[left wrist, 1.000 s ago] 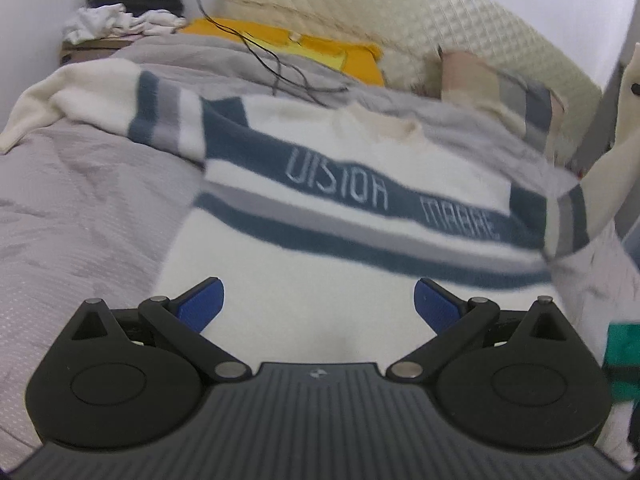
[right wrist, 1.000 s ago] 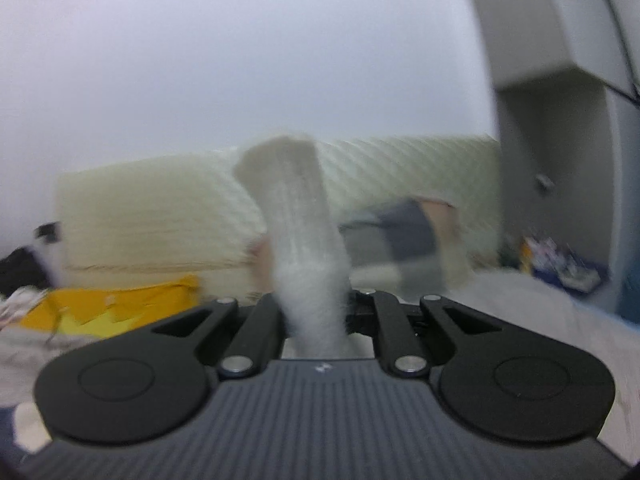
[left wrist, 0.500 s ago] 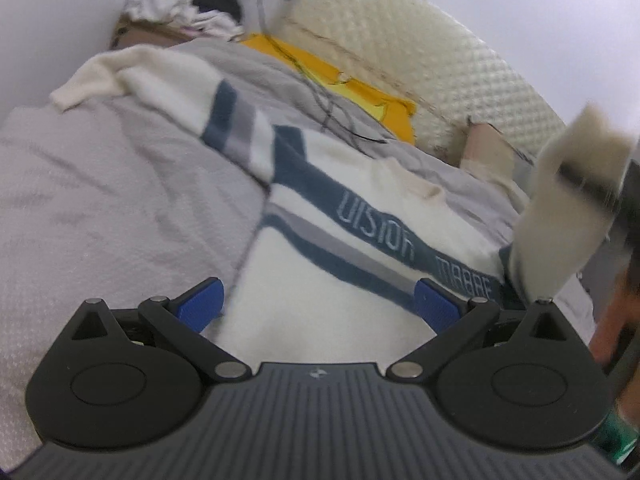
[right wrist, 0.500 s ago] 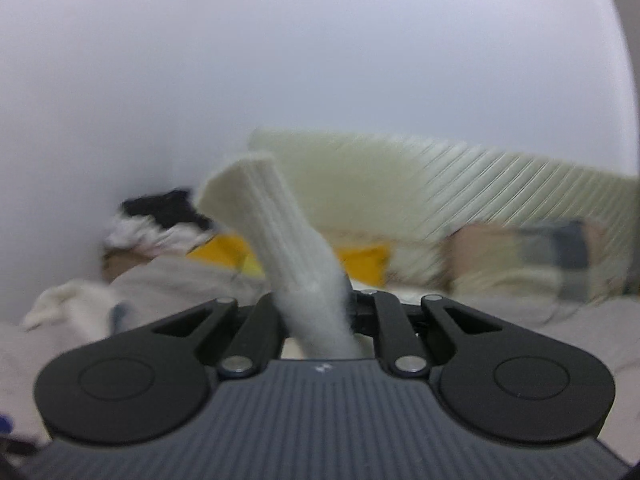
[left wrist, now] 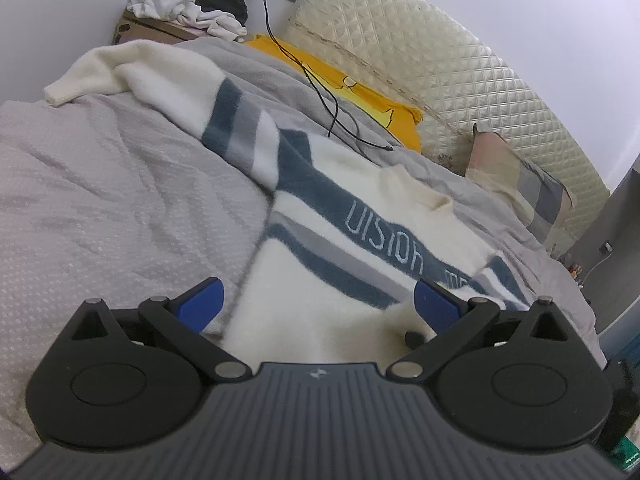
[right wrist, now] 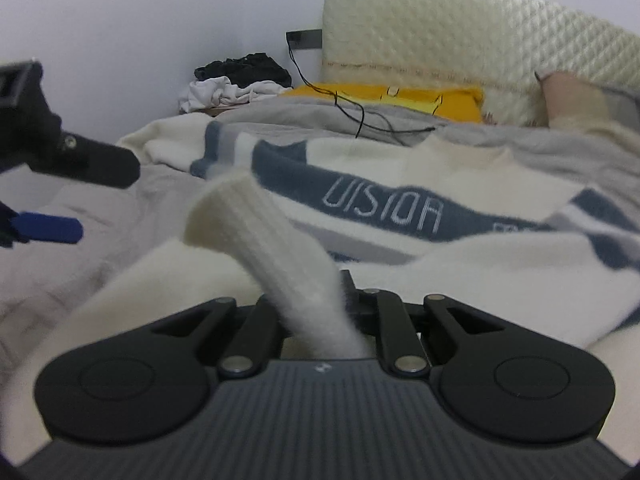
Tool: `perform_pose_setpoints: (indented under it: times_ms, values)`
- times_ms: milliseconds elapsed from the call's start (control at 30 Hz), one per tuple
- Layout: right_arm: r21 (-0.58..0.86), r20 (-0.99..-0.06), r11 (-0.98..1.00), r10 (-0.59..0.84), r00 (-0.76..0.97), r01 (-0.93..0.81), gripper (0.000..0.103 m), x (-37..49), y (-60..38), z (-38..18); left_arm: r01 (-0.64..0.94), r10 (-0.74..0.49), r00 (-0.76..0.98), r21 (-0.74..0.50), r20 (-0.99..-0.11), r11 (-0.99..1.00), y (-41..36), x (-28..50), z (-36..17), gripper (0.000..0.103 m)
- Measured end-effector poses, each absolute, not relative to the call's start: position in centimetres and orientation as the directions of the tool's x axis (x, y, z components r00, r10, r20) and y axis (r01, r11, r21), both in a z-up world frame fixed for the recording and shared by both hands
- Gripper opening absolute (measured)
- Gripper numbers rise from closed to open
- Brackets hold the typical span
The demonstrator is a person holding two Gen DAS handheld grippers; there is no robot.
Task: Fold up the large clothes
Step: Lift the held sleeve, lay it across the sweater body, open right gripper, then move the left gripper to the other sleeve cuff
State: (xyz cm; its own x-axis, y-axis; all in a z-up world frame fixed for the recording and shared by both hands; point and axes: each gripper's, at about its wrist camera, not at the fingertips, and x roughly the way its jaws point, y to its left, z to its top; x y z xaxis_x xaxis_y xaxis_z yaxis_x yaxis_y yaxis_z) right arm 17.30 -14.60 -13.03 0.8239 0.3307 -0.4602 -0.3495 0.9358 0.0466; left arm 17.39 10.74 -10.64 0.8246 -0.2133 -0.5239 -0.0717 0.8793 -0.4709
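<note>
A cream sweater [left wrist: 320, 280] with blue and grey stripes and the word VISION lies face up on the grey bedspread [left wrist: 100, 200]. Its left sleeve [left wrist: 152, 76] stretches to the far left. My left gripper [left wrist: 318, 304] is open and empty, low over the sweater's lower body. My right gripper [right wrist: 316, 300] is shut on the ribbed cuff [right wrist: 248, 224] of the right sleeve, which is folded across the sweater's body [right wrist: 460, 276]. The left gripper [right wrist: 44, 184] shows at the left edge of the right wrist view.
A quilted cream headboard [left wrist: 440, 68] stands at the back. A yellow cloth [left wrist: 360, 96] and a black cable [left wrist: 320, 92] lie near it. A plaid pillow [left wrist: 520, 188] is at the right. A pile of clothes [left wrist: 188, 4] sits on a box at the far left.
My right gripper has swung down and left from pointing at the wall, carrying the cuff so the right sleeve folds over the sweater's body. The left gripper has shifted and stays open.
</note>
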Motion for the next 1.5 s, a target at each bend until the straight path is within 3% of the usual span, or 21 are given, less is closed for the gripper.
perform_pose_setpoints:
  times_ms: [33, 67, 100, 167, 200, 367, 567, 933, 1033, 1267, 1500]
  values:
    - [0.067, -0.473, 0.931, 0.347, 0.810, -0.360, 0.022, 16.7, -14.4, -13.0, -0.071, -0.210, 0.825, -0.464, -0.526, 0.883, 10.6, 17.5, -10.7, 0.103]
    - [0.086, -0.482, 0.922, 0.371, 0.794, -0.378, 0.031, 16.6, -14.6, -13.0, -0.070, -0.204, 0.824, -0.453, -0.528, 0.889, 10.4, 17.7, -10.7, 0.103]
    - [0.105, -0.484, 0.912, 0.395, 0.781, -0.396, 0.048, 16.2, -14.9, -13.1, -0.065, -0.202, 0.824, -0.444, -0.529, 0.894, 10.2, 17.7, -10.7, 0.103]
    - [0.130, -0.484, 0.902, 0.419, 0.768, -0.411, 0.071, 14.2, -15.5, -13.3, -0.054, -0.201, 0.824, -0.427, -0.529, 0.903, 9.8, 17.7, -10.6, 0.103]
    - [0.138, -0.491, 0.897, 0.431, 0.757, -0.421, 0.074, 13.6, -15.7, -13.4, -0.049, -0.200, 0.824, -0.418, -0.530, 0.907, 9.6, 17.7, -10.5, 0.103]
    - [0.154, -0.533, 0.880, 0.458, 0.712, -0.450, 0.074, 11.5, -17.5, -12.4, -0.005, -0.204, 0.828, -0.371, -0.522, 0.929, 8.4, 17.0, -10.0, 0.103]
    - [0.166, -0.515, 0.886, 0.452, 0.728, -0.432, 0.075, 9.5, -20.9, -10.5, 0.049, -0.218, 0.812, -0.309, -0.542, 0.950, 6.2, 16.1, -9.9, 0.102]
    - [0.256, -0.503, 0.947, 0.301, 0.810, -0.193, 0.075, 13.8, -24.1, -11.9, 0.149, -0.232, 0.781, -0.188, -0.579, 0.971, 1.5, 16.2, -11.2, 0.101]
    - [0.226, -0.524, 0.956, 0.282, 0.803, -0.188, 0.074, 15.0, -23.9, -13.2, 0.179, -0.232, 0.762, -0.148, -0.604, 0.973, 0.5, 16.6, -12.1, 0.093]
    - [0.227, -0.569, 0.961, 0.260, 0.780, -0.155, 0.048, 16.6, -23.7, -15.4, 0.207, -0.215, 0.703, -0.094, -0.678, 0.974, -0.8, 17.5, -14.4, 0.077]
    - [0.222, -0.593, 0.964, 0.253, 0.765, -0.147, 0.047, 16.5, -23.8, -16.2, 0.193, -0.211, 0.669, -0.108, -0.713, 0.975, -0.7, 18.0, -15.3, 0.076]
